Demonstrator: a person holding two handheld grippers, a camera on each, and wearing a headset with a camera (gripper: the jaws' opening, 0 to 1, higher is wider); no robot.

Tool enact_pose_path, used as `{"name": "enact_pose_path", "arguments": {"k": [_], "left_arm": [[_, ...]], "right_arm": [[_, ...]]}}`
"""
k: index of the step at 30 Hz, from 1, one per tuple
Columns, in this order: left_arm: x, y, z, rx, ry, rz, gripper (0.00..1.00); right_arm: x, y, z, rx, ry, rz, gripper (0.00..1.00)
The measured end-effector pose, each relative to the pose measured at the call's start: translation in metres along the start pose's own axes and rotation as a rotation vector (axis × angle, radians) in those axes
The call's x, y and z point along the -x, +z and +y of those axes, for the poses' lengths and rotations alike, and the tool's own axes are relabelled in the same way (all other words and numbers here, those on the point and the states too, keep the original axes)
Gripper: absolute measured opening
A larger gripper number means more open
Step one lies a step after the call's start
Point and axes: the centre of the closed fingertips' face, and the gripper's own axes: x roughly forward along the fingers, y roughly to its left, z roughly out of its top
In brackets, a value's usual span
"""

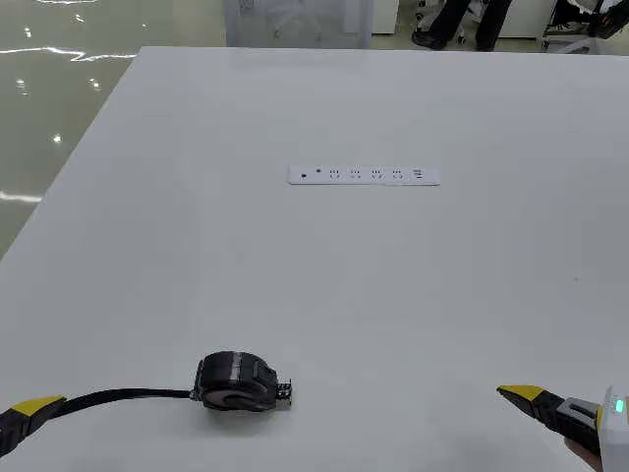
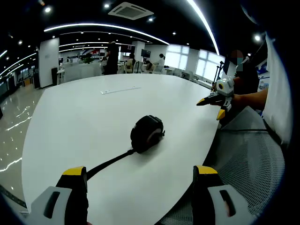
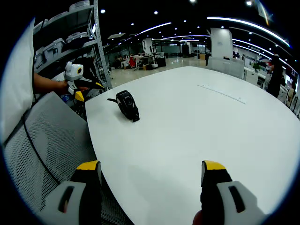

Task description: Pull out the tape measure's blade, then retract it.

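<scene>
A black tape measure point(image 1: 236, 383) lies on the white table point(image 1: 373, 275) near its front edge, blade drawn in, with a black wrist strap point(image 1: 118, 397) trailing left. My left gripper point(image 1: 34, 405) sits at the strap's far end, off the front left edge. In the left gripper view the left gripper point(image 2: 139, 171) is open, the tape measure point(image 2: 146, 132) ahead of it and nothing between the jaws. My right gripper point(image 1: 521, 393) hovers at the front right, well apart from the case. In its own view the right gripper point(image 3: 151, 165) is open and empty, with the tape measure point(image 3: 127, 104) far ahead.
A white power strip point(image 1: 363, 175) lies flat across the middle of the table. A grey mesh seat point(image 2: 253, 159) sits below the table's front edge. People's legs point(image 1: 462, 25) stand beyond the far edge. Glossy floor lies to the left.
</scene>
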Motion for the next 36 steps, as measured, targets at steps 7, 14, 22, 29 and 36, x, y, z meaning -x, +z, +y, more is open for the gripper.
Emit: {"name": "enact_pose_path", "arguments": {"k": [7,14,22,29,36], "left_arm": [[-0.0003,0.0002,0.0007,-0.001,0.002,-0.001,0.90],[-0.0010,0.0001,0.0005,-0.003,0.002,0.002,0.90],[-0.0019,-0.0001,-0.0005,-0.002,-0.002,0.004,0.90],[-0.0021,-0.0005,-0.0003,-0.003,-0.003,0.005,0.90],[-0.0026,-0.0006,0.0001,-0.003,-0.008,0.006,0.90]], "right_arm": [[0.0002,-0.0006,0.0004,-0.004,0.002,0.002,0.89],[0.0001,-0.0006,0.0003,-0.004,0.003,0.003,0.89],[0.0002,-0.0008,0.0003,-0.003,0.003,0.003,0.89],[0.0003,-0.0010,0.0005,-0.003,0.003,0.005,0.89],[-0.0011,0.0003,-0.0001,0.001,0.007,0.006,0.89]]}}
